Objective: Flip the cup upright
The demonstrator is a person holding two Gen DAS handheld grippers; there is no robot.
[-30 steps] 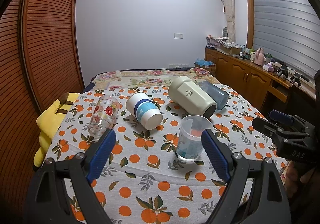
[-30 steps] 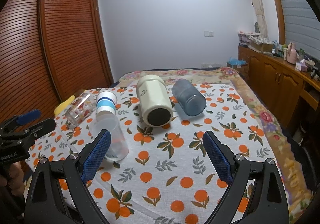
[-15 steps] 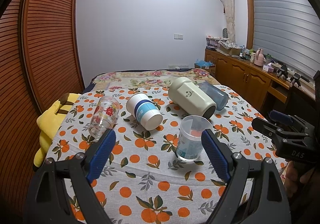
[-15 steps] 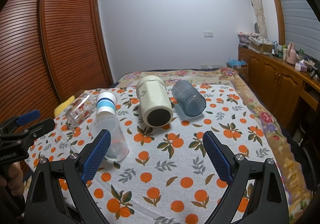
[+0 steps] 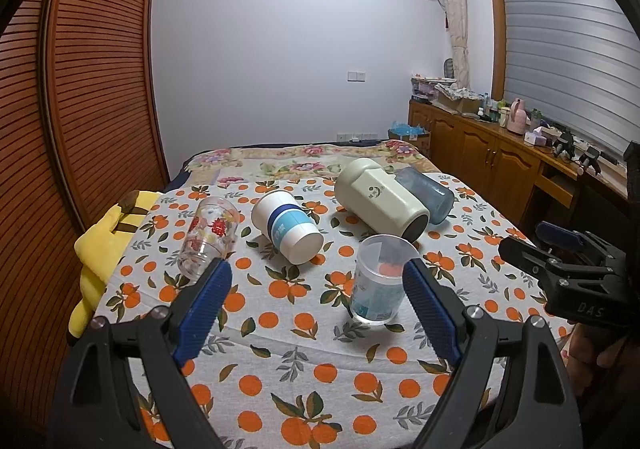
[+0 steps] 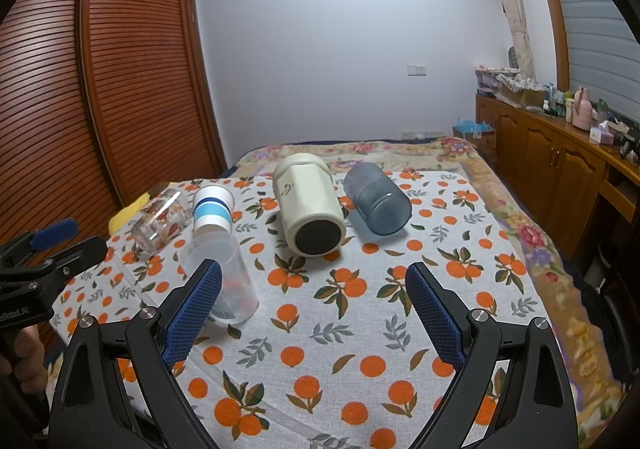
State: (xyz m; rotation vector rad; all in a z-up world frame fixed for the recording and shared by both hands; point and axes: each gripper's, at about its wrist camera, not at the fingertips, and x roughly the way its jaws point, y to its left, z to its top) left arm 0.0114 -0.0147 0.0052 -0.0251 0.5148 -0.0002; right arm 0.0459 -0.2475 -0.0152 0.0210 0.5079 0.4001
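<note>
- Clear plastic cup [image 5: 378, 281]: stands mouth-up on the orange-print tablecloth [image 5: 280, 333], centre-right of the left wrist view and lower left of the right wrist view [image 6: 224, 281]; translucent wall, pale blue print low on the body, a reddish mark showing through; judged already upright, so perhaps the finished one.
- Left gripper [image 5: 316, 305]: fingers spread wide, nothing between them; the clear cup sits just inside the right finger, apart from it; judged a standoff pose, either backing off or lining up.
- Right gripper [image 6: 314, 307]: fingers likewise wide and empty, over bare cloth at lower centre; aimed toward the cream tumbler, which probably is the next candidate.
- Cream tumbler [image 6: 308, 213]: lies on its side, dark base toward the camera, centre of the right wrist view.
- Blue translucent cup [image 6: 378, 203]: on its side just right of the cream tumbler.
- White paper cup with blue band [image 5: 286, 227]: on its side, centre-left of the left wrist view.
- Flower-print glass [image 5: 208, 235]: on its side, left of the paper cup.
- Yellow plush toy [image 5: 102, 257]: at the left edge, off the cloth.
</note>
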